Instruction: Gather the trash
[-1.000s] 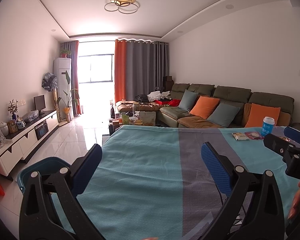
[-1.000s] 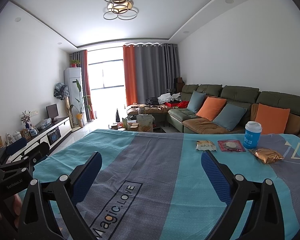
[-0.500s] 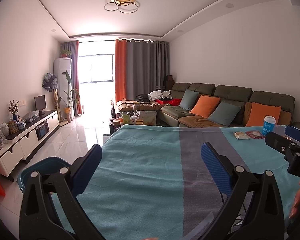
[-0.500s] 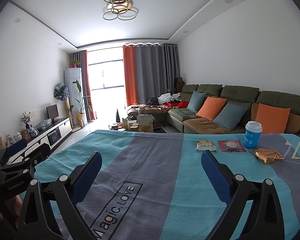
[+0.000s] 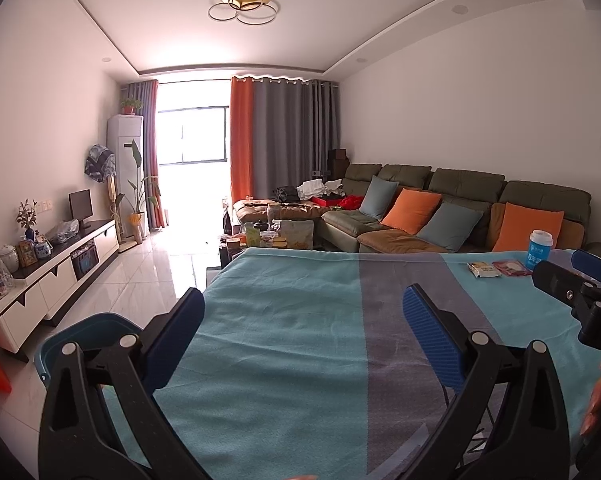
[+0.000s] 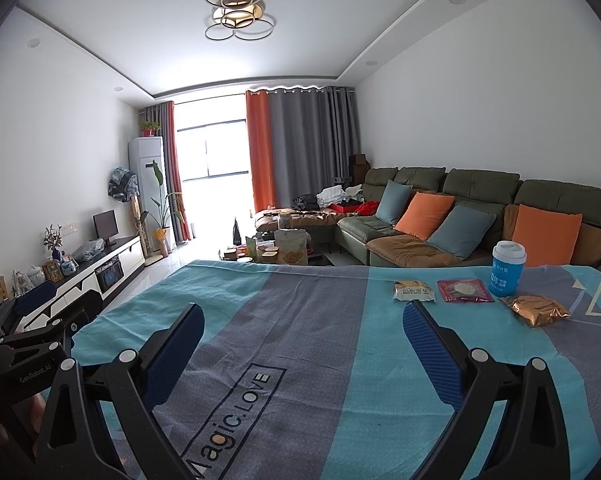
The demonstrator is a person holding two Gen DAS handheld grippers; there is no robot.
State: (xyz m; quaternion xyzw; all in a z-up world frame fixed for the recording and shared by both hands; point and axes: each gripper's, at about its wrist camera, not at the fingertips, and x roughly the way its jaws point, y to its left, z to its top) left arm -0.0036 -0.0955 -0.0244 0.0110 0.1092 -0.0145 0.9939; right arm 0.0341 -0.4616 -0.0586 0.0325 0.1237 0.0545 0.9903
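Trash: cup (image 6: 507,267), gold packet (image 6: 537,310) and two wrappers (image 6: 414,291) lie at two o'clock near the table's (image 6: 300,360) far edge. We record left gripper (image 5: 302,330) and right gripper (image 6: 302,330) released, empty. Only the left view shows the bin (image 5: 76,330) at eight o'clock.

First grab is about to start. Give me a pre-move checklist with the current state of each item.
1. Right gripper open, nothing between fingers: ok.
2. Left gripper open and empty: ok.
3. Trash in view on the tablecloth: yellow packet, red packet, gold wrapper, blue cup: ok.
4. Cup upright, lid on: ok; contents: cannot tell.
5. Blue bin on floor at the table's left: ok; contents: cannot tell.
6. Right gripper at trash: not ok, short of it.
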